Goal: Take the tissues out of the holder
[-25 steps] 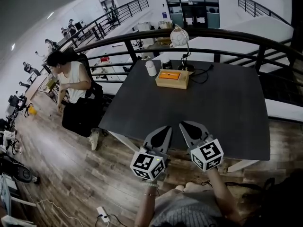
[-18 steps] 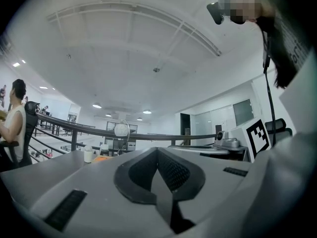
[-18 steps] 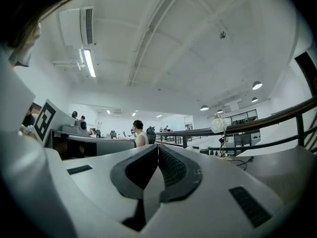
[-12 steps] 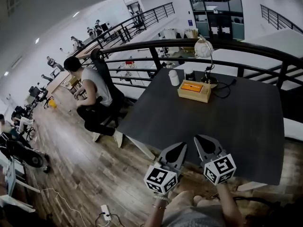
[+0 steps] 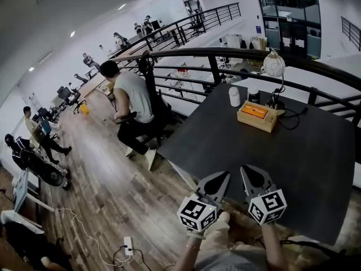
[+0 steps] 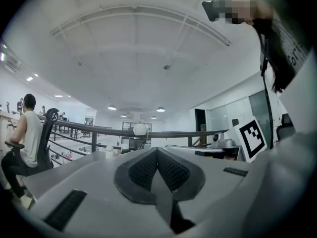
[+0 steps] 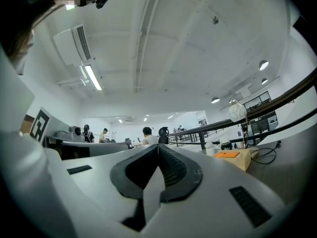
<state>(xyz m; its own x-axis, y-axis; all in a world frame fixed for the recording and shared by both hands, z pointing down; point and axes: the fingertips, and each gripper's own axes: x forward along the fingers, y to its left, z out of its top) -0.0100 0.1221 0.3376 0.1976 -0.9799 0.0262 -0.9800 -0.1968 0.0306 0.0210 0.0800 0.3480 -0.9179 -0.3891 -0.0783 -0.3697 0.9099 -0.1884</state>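
Observation:
The tissue holder point(image 5: 256, 116), a wooden box with an orange top, stands at the far side of the dark table point(image 5: 293, 162); it also shows at the right of the right gripper view, tissue holder point(image 7: 233, 157). Both grippers hover side by side over the table's near edge, far from the holder. My left gripper point(image 5: 220, 178) has its jaws pressed together with nothing in them, as the left gripper point(image 6: 157, 150) confirms close up. My right gripper point(image 5: 249, 171) is likewise shut and empty, right gripper point(image 7: 157, 147).
A white cup point(image 5: 234, 96), a dark cup point(image 5: 253, 96) and a globe desk lamp point(image 5: 274, 66) with its cable stand beside the holder. A black railing point(image 5: 225, 52) runs behind the table. A person point(image 5: 132, 97) sits on a chair at the table's left.
The head view has swung left, so the table and holder now sit further right and more floor shows. Both grippers stay shut at the table's near edge.

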